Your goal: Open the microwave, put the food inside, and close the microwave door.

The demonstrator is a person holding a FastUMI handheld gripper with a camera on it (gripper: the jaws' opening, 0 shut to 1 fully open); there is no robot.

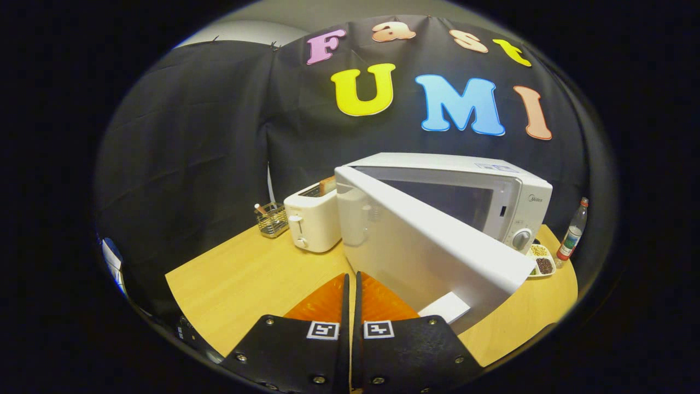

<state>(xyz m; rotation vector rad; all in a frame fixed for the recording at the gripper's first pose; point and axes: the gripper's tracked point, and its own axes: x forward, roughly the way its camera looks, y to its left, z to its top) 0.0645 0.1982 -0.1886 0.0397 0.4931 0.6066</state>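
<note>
One gripper point(350, 284), mine, fingers pressed together with nothing between them, tips just beside the near left face of the microwave door point(421, 241); door swung well out from the microwave point(481, 197), cavity exposed behind it; food plate point(541, 264) sits on the table point(246, 279) right of the door, near the dial, beside a bottle point(572, 232); toaster point(311, 219) far left of the door. Judging opening as about done; next I'd back off, spread the fingers, swing round the door edge to the plate rim; risk is bumping the door on the way.
</note>
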